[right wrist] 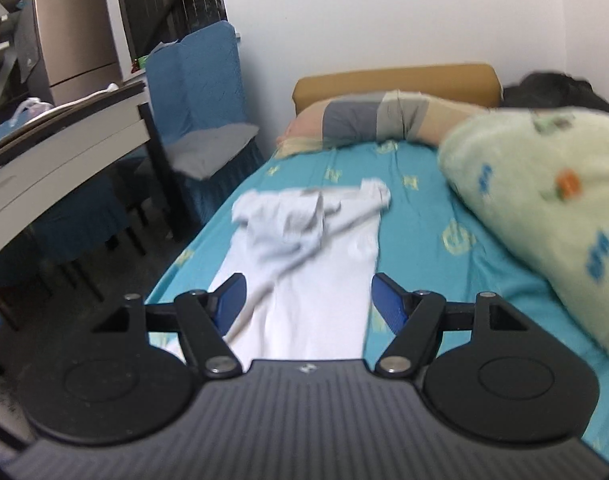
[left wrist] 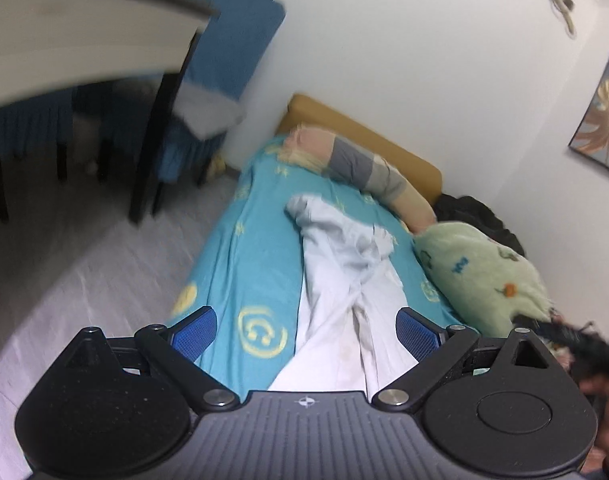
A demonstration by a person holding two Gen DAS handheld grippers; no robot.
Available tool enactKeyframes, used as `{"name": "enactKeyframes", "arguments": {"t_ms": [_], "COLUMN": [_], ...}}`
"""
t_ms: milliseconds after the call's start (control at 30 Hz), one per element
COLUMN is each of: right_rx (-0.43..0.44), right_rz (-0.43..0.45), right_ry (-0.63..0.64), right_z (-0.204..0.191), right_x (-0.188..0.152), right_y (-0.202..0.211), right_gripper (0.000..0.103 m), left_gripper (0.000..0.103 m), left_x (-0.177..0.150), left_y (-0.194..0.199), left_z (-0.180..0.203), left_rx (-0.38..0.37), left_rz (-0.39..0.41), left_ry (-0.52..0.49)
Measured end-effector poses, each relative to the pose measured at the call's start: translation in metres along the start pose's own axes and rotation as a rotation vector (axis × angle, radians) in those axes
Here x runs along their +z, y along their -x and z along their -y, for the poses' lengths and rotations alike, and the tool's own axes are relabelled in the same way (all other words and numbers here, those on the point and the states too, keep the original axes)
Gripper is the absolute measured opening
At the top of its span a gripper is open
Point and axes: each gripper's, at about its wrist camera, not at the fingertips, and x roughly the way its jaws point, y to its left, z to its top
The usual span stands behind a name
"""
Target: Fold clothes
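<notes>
A white garment (left wrist: 344, 280) (right wrist: 312, 256) lies lengthwise on the turquoise bed sheet (left wrist: 248, 248) (right wrist: 424, 216), its far end bunched and folded over. My left gripper (left wrist: 306, 332) hangs above the near end of the garment with its blue pads wide apart and nothing between them. My right gripper (right wrist: 308, 300) also hovers over the near part of the garment, jaws apart, holding nothing. Both views are blurred by motion.
A pale green printed pillow (left wrist: 480, 276) (right wrist: 544, 208) lies along the bed's right side. A beige and grey bolster (left wrist: 368, 168) (right wrist: 384, 116) rests at the ochre headboard (right wrist: 396, 80). A table (right wrist: 44, 168) and blue-covered chair (right wrist: 200, 92) stand left of the bed.
</notes>
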Motion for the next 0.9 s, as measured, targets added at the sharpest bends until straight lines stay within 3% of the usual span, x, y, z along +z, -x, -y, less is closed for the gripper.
{"name": "enactKeyframes", "arguments": {"t_ms": [200, 367, 500, 600, 667, 733, 800, 900], "right_rx": [0.021, -0.001, 0.037, 0.023, 0.004, -0.001, 0.018, 0.038], "right_rz": [-0.037, -0.073, -0.102, -0.114, -0.116, -0.117, -0.116, -0.109], "right_ry": [-0.122, -0.134, -0.145, -0.081, -0.028, 0.009, 0.016, 0.030], "right_z": [0.032, 0.038, 0.036, 0.027, 0.021, 0.015, 0.012, 0.008], "right_x": [-0.054, -0.065, -0.068, -0.070, -0.071, -0.072, -0.072, -0.072], "right_y": [0.045, 0.036, 0.024, 0.020, 0.018, 0.018, 0.019, 0.022], "right_gripper": [0.071, 0.072, 0.072, 0.071, 0.071, 0.071, 0.071, 0.071], "left_gripper": [0.085, 0.076, 0.067, 0.061, 0.061, 0.047, 0.008, 0.004], "left_x": [-0.018, -0.045, -0.067, -0.078, -0.081, -0.082, -0.083, -0.080], "left_y": [-0.023, -0.049, -0.083, -0.104, -0.107, -0.107, -0.109, -0.105], "left_z": [-0.065, -0.072, -0.075, -0.085, -0.086, -0.084, -0.073, -0.044], "left_rx": [-0.100, -0.191, -0.141, -0.050, -0.058, -0.088, -0.095, -0.080], "left_rz": [-0.089, -0.203, -0.305, -0.383, -0.403, -0.419, -0.470, -0.489], "left_ry": [0.140, 0.098, 0.091, 0.099, 0.093, 0.071, 0.004, -0.141]}}
